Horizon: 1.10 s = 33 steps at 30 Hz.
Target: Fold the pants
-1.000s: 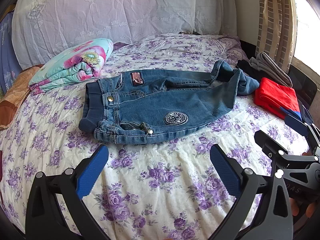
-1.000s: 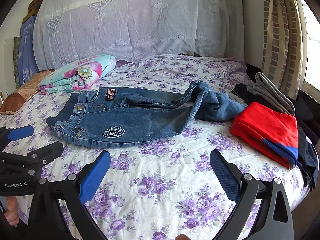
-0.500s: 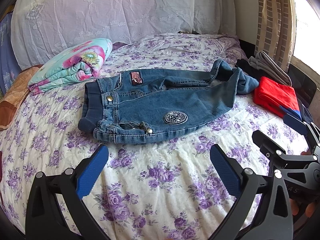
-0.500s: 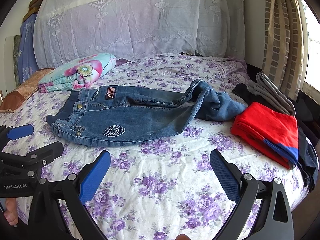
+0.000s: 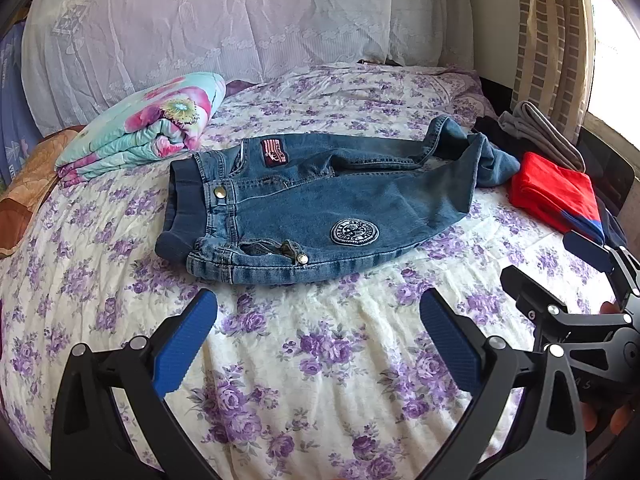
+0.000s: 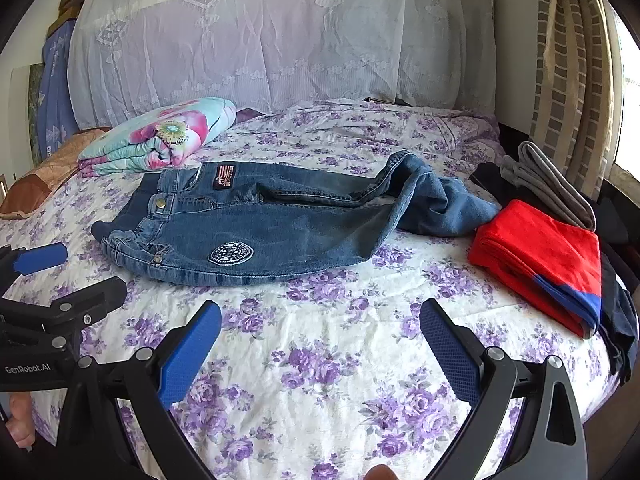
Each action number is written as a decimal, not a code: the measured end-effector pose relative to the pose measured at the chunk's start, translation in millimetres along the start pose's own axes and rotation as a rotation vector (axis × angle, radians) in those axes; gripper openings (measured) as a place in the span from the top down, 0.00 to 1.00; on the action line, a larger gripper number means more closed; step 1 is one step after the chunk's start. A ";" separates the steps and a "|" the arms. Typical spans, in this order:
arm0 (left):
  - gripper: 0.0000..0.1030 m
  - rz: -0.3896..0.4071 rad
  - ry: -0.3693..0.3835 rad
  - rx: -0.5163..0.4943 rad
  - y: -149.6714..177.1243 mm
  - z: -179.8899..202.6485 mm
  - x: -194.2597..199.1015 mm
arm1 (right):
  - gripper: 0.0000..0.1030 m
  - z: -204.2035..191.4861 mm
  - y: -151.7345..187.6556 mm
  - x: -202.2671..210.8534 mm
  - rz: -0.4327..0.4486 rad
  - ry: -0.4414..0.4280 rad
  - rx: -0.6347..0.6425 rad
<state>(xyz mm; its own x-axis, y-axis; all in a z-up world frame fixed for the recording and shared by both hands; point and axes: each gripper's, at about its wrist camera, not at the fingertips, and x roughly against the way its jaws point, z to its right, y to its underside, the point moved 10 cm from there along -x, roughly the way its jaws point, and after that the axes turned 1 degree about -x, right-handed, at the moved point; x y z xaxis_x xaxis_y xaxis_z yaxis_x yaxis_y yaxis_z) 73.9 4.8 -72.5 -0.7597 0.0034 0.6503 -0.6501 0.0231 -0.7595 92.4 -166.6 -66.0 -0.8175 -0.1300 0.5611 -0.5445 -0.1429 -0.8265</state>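
on the bed (image 5: 320, 360) | jeans (image 5: 320, 208) lie flat | left tongs (image 5: 318, 340) wide | right tongs (image 6: 320, 340) wide

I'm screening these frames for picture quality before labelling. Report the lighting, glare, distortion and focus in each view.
Left wrist view: strong fisheye bend with black corners; the window at the right edge is blown out; the jeans are sharp and evenly daylit. Right wrist view: same barrel distortion; glare at the window; the red garment is vivid and the floral sheet in focus.

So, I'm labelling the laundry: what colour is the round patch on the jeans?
White with dark print, on the jeans' round patch; clearest in the left wrist view.
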 end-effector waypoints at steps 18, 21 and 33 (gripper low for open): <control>0.04 -0.079 0.020 0.193 3.8 -109.2 -31.3 | 0.03 -47.7 -1.4 -20.5 -0.017 -0.026 0.157; 0.04 -0.092 -0.008 0.215 -9.5 -159.3 -47.0 | 0.03 -91.4 -8.8 -24.3 -0.005 -0.146 0.218; 0.17 -0.353 0.262 0.308 -67.1 -215.4 -208.3 | 0.24 -235.2 -9.6 -100.3 0.001 -0.177 0.745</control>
<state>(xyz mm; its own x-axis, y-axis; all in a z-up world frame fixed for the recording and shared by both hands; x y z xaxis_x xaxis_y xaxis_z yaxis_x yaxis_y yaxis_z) 279.6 218.0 -153.7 -0.4892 0.2992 0.8192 -0.8705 -0.2262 -0.4372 135.5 78.6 -125.2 -0.7413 -0.2767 0.6115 -0.2221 -0.7586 -0.6125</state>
